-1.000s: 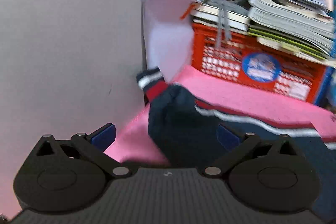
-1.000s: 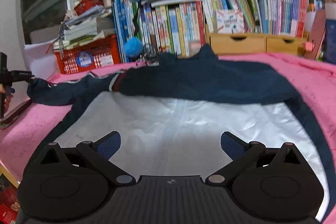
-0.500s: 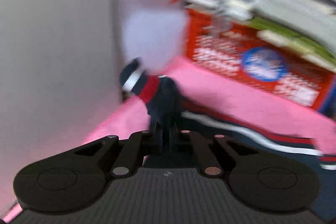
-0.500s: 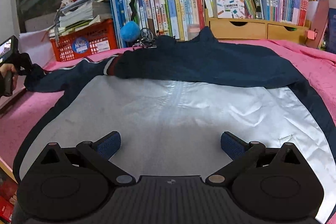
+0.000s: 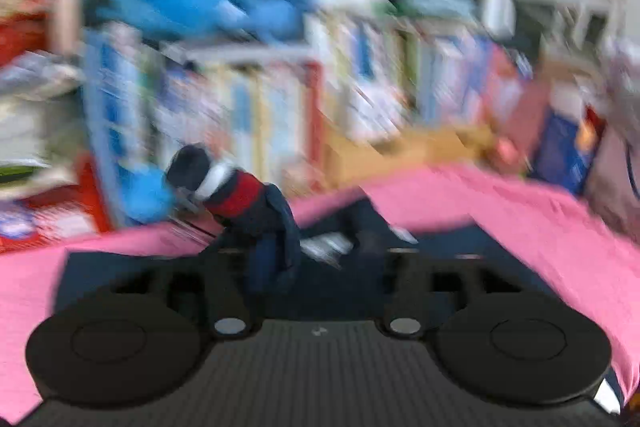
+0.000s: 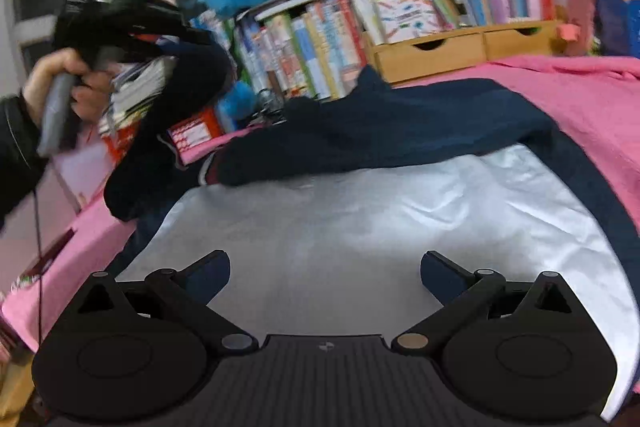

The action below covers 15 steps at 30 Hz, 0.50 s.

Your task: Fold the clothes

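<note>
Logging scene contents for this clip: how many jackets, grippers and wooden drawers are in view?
Jacket: 1
Grippers: 2 (left gripper, jaws opening with the jacket's sleeve between them; right gripper, open over the silver lining)
Wooden drawers: 2
Total: 5

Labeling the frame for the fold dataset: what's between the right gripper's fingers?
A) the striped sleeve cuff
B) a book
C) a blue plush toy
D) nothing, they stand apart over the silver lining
D: in the right wrist view the right gripper has its fingers spread wide with only the jacket's silver lining showing beyond them; nothing is pinched.
</note>
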Available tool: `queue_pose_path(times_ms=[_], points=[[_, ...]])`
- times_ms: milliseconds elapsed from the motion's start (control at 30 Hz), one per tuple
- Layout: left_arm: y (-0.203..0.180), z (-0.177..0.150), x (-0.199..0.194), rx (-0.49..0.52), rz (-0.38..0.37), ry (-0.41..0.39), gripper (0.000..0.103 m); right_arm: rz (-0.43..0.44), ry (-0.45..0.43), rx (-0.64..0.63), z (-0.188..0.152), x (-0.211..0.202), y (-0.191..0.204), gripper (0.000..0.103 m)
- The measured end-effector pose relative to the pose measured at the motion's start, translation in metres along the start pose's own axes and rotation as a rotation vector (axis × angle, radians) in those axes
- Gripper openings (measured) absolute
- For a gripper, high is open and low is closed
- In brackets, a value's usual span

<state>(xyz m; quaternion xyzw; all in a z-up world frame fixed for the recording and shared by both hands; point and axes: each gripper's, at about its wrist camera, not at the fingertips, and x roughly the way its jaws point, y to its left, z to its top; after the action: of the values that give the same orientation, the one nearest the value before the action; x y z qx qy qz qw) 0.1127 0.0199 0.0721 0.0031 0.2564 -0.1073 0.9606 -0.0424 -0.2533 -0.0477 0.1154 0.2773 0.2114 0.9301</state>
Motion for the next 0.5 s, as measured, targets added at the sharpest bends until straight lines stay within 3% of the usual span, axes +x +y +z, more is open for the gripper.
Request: queue_pose_path(times_ms=[33, 133, 267, 367, 433, 500], points=[[-0.015, -0.008, 0.010, 0.015, -0.009, 0.027, 0.083, -0.008, -0.006, 0.006, 0.000, -0.004, -0.003, 0.103], [-0.026, -0.037, 0.014, 0.014, -0.044, 0.081, 0.083, -0.032, -0.024, 0.020, 0.000, -0.013, -0.014, 0.103], [-0.002, -0.061, -0.020, -0.046, -0.039, 0.066, 0.089, -0.042, -0.036, 0.037, 0.007, -0.014, -0.022, 0.103], [0.025, -0.076, -0.048, -0.046, 0.103, -0.012, 0.099, -0.009, -0.044, 0.064, 0.031, 0.000, -0.017, 0.103], [0.044, -0.090, -0.062, -0.049, 0.244, -0.049, 0.100, 0.022, -0.053, 0.086, 0.054, 0.020, -0.012, 0.103], [0.057, -0.098, -0.067, -0.074, 0.338, -0.052, 0.100, 0.042, -0.048, 0.119, 0.076, 0.048, -0.007, 0.103]])
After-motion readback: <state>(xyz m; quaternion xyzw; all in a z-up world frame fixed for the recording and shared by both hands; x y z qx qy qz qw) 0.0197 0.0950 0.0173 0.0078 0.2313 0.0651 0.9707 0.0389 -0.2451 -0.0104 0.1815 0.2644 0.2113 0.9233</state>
